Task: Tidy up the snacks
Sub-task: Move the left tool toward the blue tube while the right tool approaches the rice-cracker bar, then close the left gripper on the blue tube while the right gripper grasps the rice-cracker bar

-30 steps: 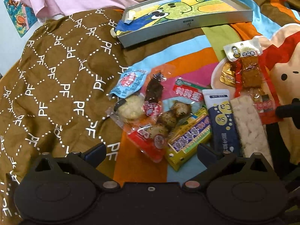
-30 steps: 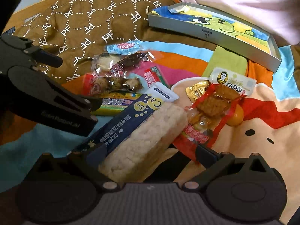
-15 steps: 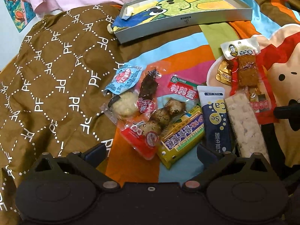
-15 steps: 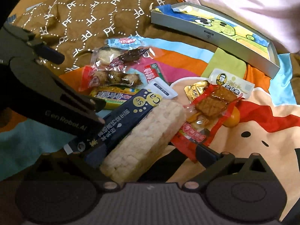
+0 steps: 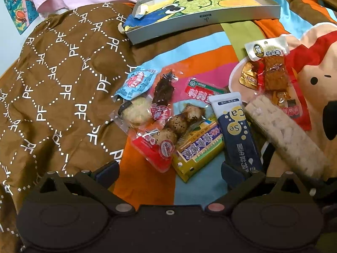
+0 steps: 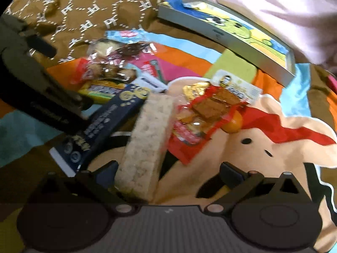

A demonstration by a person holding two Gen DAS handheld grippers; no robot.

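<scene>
Nothing looks sorted yet: the shallow grey box (image 5: 202, 18) with the cartoon lining sits at the far side of the bed with no snack in it that I can see, while every packet lies in a loose heap on the colourful blanket (image 5: 202, 63) nearer the person. So by my reckoning the job is at its very start, with the whole pile left to move. The left gripper (image 5: 168, 168) hovers low over the near edge of the heap, jaws spread wide and holding nothing. The right gripper (image 6: 168, 168) is just as wide and also bare, with the end of the pale rice-crisp bar (image 6: 145, 147) lying between its fingers but not pinched, as far as the blurred view shows. Counting the heap, I make out one rice-crisp bar, one dark blue packet (image 5: 238, 132) just beside it, one yellow bar (image 5: 195, 149), one red pack of speckled eggs (image 5: 160, 141), one clear pack with a pale round cake (image 5: 137, 111), one dark strip of dried meat (image 5: 163, 88), one light blue sachet (image 5: 137, 82), one pink and green packet (image 5: 200, 90), one brown tofu-like snack with a white header (image 5: 273, 71), and one gold-wrapped piece (image 5: 249, 76) touching it. More may be hidden underneath.
</scene>
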